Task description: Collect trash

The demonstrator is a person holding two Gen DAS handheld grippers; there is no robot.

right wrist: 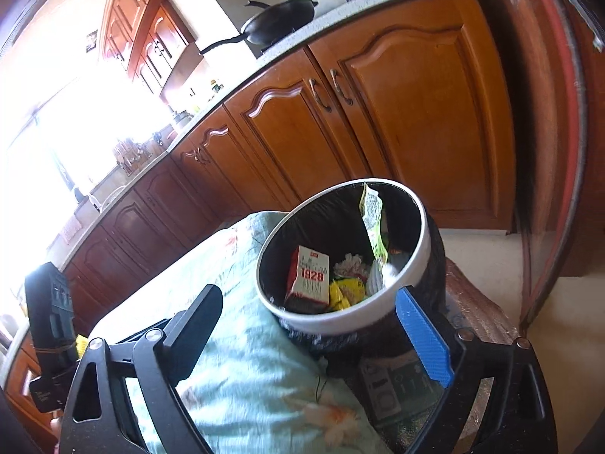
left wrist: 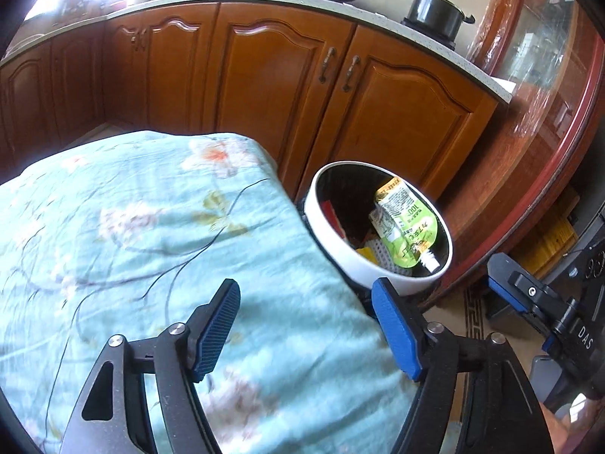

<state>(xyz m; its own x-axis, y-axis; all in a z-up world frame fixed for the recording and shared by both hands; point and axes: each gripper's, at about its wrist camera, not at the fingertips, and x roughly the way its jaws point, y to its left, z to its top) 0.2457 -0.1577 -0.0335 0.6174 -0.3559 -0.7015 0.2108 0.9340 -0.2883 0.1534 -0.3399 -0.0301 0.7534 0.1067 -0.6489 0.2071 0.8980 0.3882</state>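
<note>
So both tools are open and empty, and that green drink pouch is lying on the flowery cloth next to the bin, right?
Not quite. The green drink pouch is inside the white-rimmed bin, leaning against its inner wall, not on the flowery cloth; the left wrist view shows it. The rest holds: the left tool and right tool are open and empty.

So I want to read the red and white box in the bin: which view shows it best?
The right wrist view: the red and white box faces the camera, "1928" legible, inside the trash bin. The left wrist view shows only a red sliver behind the bin's wall.
</note>
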